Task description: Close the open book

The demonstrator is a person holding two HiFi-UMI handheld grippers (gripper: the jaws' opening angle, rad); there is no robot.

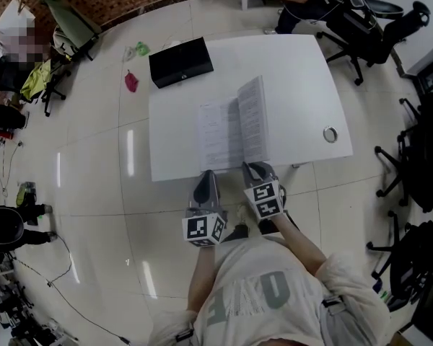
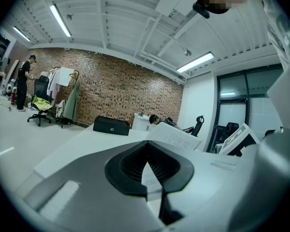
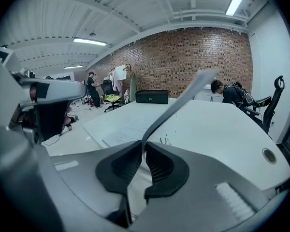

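An open book (image 1: 218,132) lies near the front edge of the white table (image 1: 296,71). Its left page lies flat, and its right half (image 1: 252,117) stands tilted up from the spine. My right gripper (image 1: 254,166) is shut on the lower edge of that raised half. In the right gripper view the raised half (image 3: 179,108) runs up and away from the right gripper (image 3: 143,146), and the flat page (image 3: 130,129) lies to its left. My left gripper (image 1: 208,173) hovers at the table's front edge, just before the left page, shut and empty. From the left gripper (image 2: 146,144) the book (image 2: 176,138) shows just beyond.
A black box (image 1: 180,61) sits at the table's far left corner. A round cable grommet (image 1: 330,134) is set in the table near its right edge. Office chairs (image 1: 361,20) and a seated person are beyond the far right corner. Small pink and green items (image 1: 131,81) lie on the floor.
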